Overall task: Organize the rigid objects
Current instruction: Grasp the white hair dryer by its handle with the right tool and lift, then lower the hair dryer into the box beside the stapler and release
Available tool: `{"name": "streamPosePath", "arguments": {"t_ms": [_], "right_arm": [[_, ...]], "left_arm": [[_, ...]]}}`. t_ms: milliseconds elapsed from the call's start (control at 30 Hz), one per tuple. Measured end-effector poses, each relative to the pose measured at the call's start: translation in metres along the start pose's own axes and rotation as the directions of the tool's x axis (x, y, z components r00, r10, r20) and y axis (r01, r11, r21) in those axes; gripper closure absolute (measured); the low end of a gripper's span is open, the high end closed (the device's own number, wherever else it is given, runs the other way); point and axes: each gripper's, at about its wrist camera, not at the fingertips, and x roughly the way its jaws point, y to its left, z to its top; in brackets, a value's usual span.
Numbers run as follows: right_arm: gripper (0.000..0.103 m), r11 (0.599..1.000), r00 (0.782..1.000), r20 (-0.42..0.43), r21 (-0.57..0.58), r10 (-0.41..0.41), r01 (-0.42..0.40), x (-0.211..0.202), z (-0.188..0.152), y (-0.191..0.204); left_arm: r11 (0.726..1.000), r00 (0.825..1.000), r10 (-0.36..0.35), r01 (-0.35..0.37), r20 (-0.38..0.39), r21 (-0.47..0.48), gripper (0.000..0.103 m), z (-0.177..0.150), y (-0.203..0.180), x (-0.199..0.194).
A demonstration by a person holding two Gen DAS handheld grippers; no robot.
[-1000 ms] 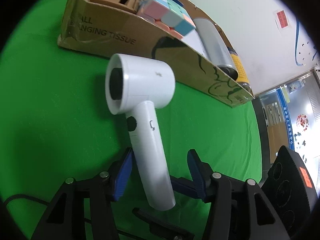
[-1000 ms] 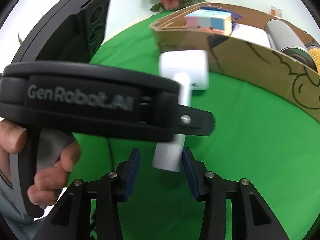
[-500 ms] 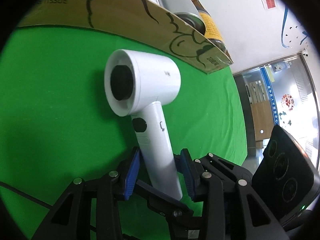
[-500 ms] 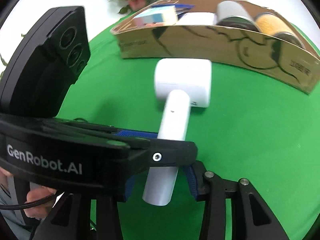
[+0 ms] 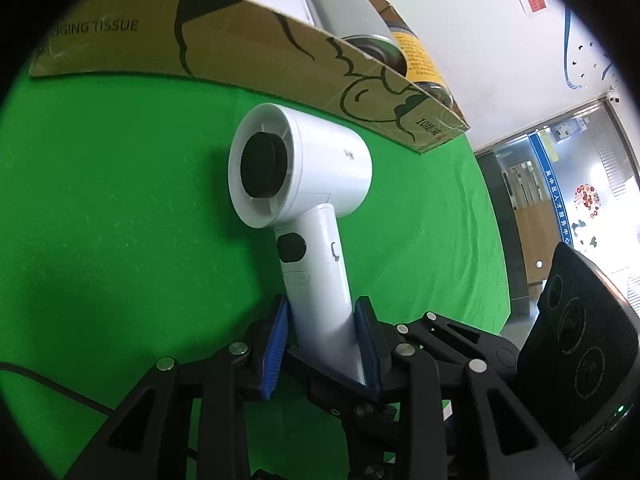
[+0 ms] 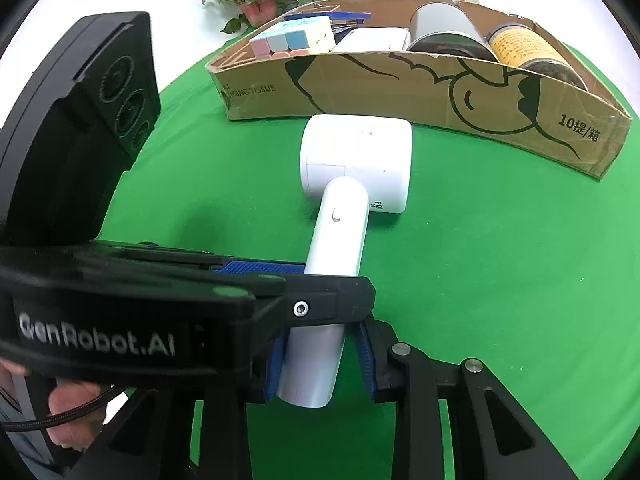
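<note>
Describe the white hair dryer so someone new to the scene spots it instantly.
Start at the long cardboard box on the green cloth. Just in front of its printed wall lies the hair dryer, barrel toward the box, handle toward the cameras. It is the only item outside the box, plain white with a black round opening in one end.

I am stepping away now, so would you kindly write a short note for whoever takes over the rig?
Left tool: jaws have just been closing, pads on the hair dryer handle.
Right tool: jaws have just been closing, around the handle's end, lower than the left.
Dryer lies on the green cloth, in front of the cardboard box.
Done: cube and two cans in the box.
Left: lift the dryer into the box.
</note>
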Motion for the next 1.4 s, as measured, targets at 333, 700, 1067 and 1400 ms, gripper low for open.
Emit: {"name": "streamPosePath", "arguments": {"t_ms": [333,700,1067,1400], "right_arm": [[0.075,0.999,0.987,0.162,-0.020,-0.022,0.025,-0.047,0.015,0.011],[0.075,0.993,0.943,0.329,-0.087,-0.049,0.082,-0.083,0.077,0.027],[0.075,0.987,0.930,0.366,-0.134,-0.037,0.093,-0.079,0.149,0.054],[0.074,0.989,0.956,0.291,-0.145,0.026,0.018,-0.033,0.228,0.075]], "left_arm": [[0.993,0.990,0.025,-0.041,0.140,0.112,0.071,0.014,-0.040,-0.037],[0.975,0.958,0.008,-0.071,0.288,0.209,0.071,0.060,-0.066,-0.084],[0.972,0.941,0.037,-0.112,0.336,0.208,0.072,0.110,-0.045,-0.125],[0.981,0.954,0.079,-0.126,0.288,0.148,0.072,0.166,0.011,-0.144]]}}
